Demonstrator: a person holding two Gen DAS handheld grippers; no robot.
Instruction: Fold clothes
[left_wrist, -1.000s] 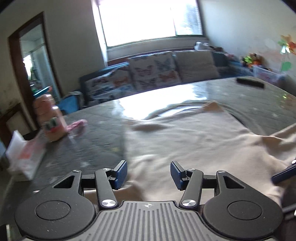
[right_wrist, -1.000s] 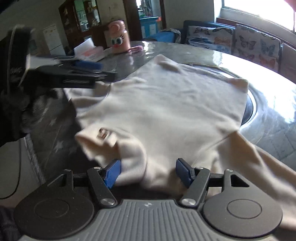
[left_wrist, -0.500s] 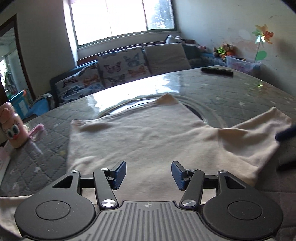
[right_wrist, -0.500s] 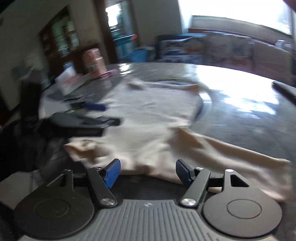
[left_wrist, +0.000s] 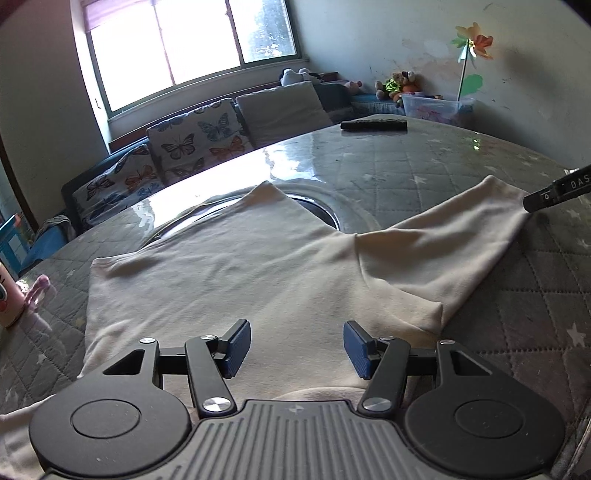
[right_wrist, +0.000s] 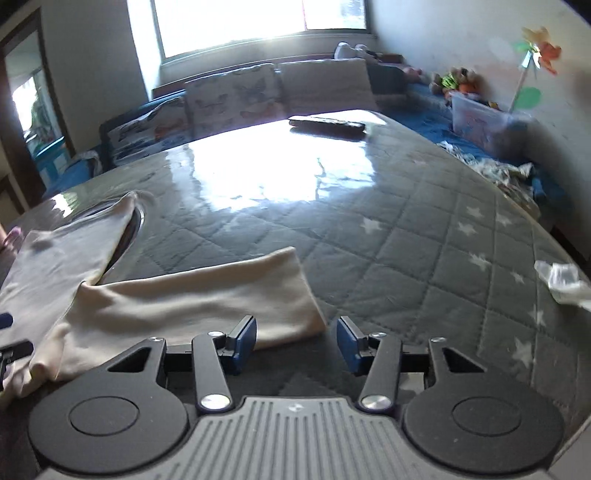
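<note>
The cream sweater (left_wrist: 229, 273) lies spread flat on the round table (left_wrist: 443, 173), which is covered with a grey quilted, star-printed cloth under a glossy sheet. In the left wrist view its body fills the near middle of the table, one sleeve (left_wrist: 454, 243) running out toward the right edge. The left gripper (left_wrist: 297, 345) hovers over the near part of the body, jaws apart with nothing pinched between the blue pads. At the cuff end of the sleeve the dark tip of the right gripper (left_wrist: 557, 192) comes in from the right. A black remote (left_wrist: 373, 124) rests near the far edge, and a pink bottle (left_wrist: 7, 299) stands at the left edge.

In the right wrist view the sleeve (right_wrist: 207, 299) lies across the near left of the table, its cuff end just ahead of the right gripper (right_wrist: 297, 345). Those jaws have just been closing but stand part open; the left pad overlaps the sleeve's near edge, and no fabric is clamped. A crumpled white scrap (right_wrist: 561, 282) sits by the right edge.
</note>
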